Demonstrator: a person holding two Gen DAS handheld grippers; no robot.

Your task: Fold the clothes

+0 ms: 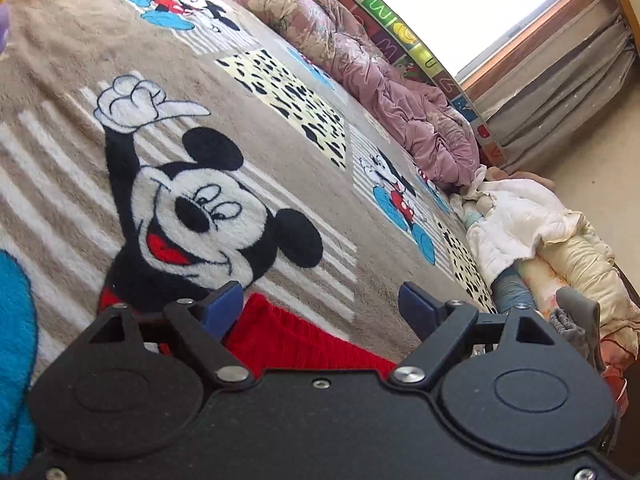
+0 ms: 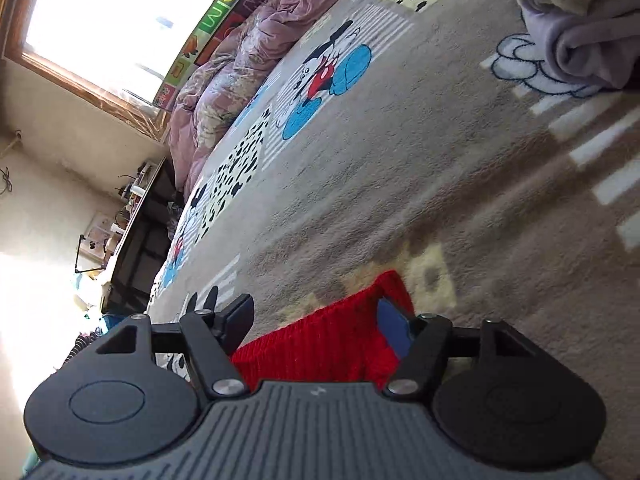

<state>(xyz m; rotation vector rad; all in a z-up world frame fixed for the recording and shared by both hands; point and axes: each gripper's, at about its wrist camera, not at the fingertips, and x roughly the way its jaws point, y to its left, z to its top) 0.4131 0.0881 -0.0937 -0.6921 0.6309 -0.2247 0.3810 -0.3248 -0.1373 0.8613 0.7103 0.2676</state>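
Note:
A red knitted garment (image 1: 296, 340) lies on the Mickey Mouse blanket (image 1: 64, 60) close under my left gripper (image 1: 320, 306). The left jaws stand wide open, with the red edge between them and nearer the left finger (image 1: 222, 306). In the right wrist view the same red garment (image 2: 320, 344) lies between the jaws of my right gripper (image 2: 316, 320), which are open; its corner reaches past the right finger (image 2: 394, 330). Whether either finger touches the cloth I cannot tell.
A crumpled pink duvet (image 1: 360, 60) runs along the far side of the bed under a window (image 1: 460, 4). White and cream clothes (image 1: 520, 224) are piled at the right. A lilac folded cloth (image 2: 580, 48) lies at upper right. A dark desk (image 2: 136, 232) stands beyond the bed.

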